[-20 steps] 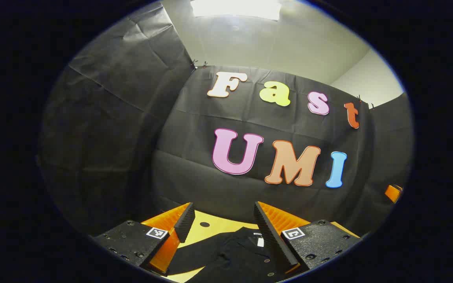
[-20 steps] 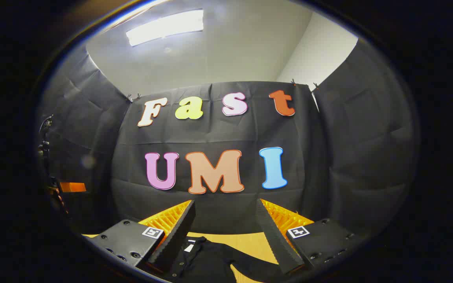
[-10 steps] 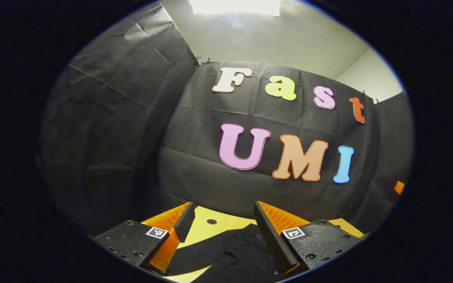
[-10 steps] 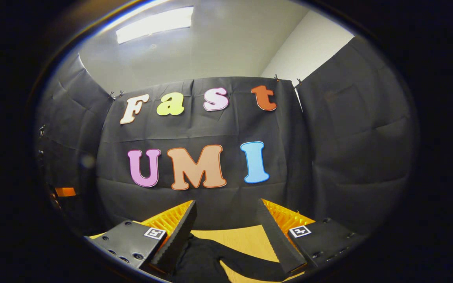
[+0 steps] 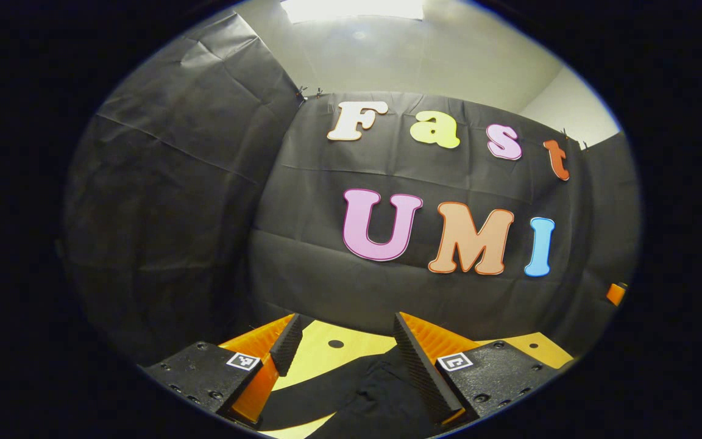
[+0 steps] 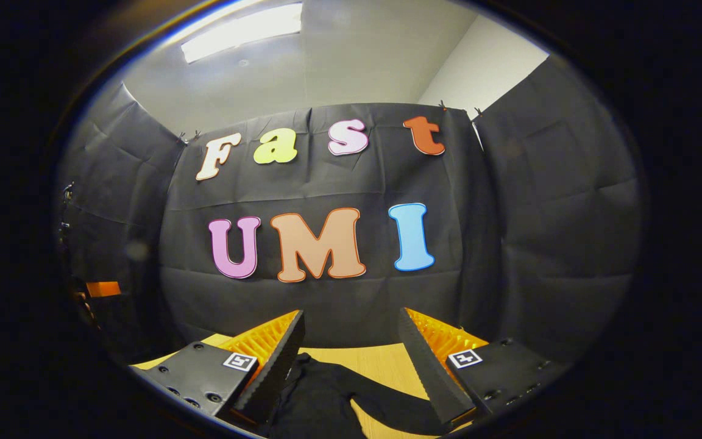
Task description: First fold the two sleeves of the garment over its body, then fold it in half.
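A black garment (image 5: 363, 393) lies flat on the light wooden table (image 5: 317, 356), seen low in the left gripper view with one sleeve (image 5: 311, 396) stretching left. My left gripper (image 5: 345, 335) hangs above it, open, nothing between its fingers. In the right gripper view the same black garment (image 6: 320, 399) lies below, a sleeve (image 6: 397, 411) reaching right. My right gripper (image 6: 351, 332) is open above the cloth, apart from it.
The table (image 6: 375, 360) ends at the black booth wall close behind. Small round holes (image 5: 336, 344) mark the tabletop. An orange part of the other gripper (image 5: 616, 294) shows at the far right of the left gripper view, and another orange part (image 6: 102, 288) at the left of the right gripper view.
Both grippers have tilted down slightly and drifted outward, so more tabletop shows. The garment's collar has slid behind the inner fingers. Both stay open.
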Tool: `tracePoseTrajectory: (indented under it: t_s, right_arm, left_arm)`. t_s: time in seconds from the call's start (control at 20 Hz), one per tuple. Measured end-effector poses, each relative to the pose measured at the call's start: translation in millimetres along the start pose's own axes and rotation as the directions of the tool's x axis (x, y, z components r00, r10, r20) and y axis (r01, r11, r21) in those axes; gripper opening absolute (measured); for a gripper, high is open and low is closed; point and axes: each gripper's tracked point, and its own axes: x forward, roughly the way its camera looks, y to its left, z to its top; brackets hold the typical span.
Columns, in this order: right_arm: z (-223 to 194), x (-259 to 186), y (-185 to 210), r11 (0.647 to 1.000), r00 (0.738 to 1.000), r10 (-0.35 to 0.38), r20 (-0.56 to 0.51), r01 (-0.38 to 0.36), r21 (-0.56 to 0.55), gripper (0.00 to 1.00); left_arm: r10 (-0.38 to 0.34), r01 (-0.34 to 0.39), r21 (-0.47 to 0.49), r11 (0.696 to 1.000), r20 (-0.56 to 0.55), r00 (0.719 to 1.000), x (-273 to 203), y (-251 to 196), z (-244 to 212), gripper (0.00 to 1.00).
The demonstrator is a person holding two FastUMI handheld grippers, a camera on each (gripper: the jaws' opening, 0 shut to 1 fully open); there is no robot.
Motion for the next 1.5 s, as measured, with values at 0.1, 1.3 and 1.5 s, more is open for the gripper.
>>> tracePoseTrajectory:
  t_s: [0.1,1.3,1.5]
  right_arm:
    - [-4.1,1.6,3.5,1.0,1.0,0.011,-0.007,-0.011,-0.005,0.98]
    - [-35.5,10.2,-35.8,0.998,0.996,-0.064,-0.068,0.064,-0.006,0.98]
    - [-75.5,10.0,-73.8,0.989,0.981,-0.144,-0.133,0.141,-0.031,0.98]
  left_arm:
    - [0.001,-0.001,0.007,1.0,-0.006,1.0,0.6,0.7,-1.0,0.89]
    - [0.12,-0.119,-0.031,0.992,0.009,0.993,-18.6,46.8,-7.8,0.87]
    - [0.114,-0.114,-0.005,0.994,-0.01,0.993,-18.1,42.6,-13.5,0.87]
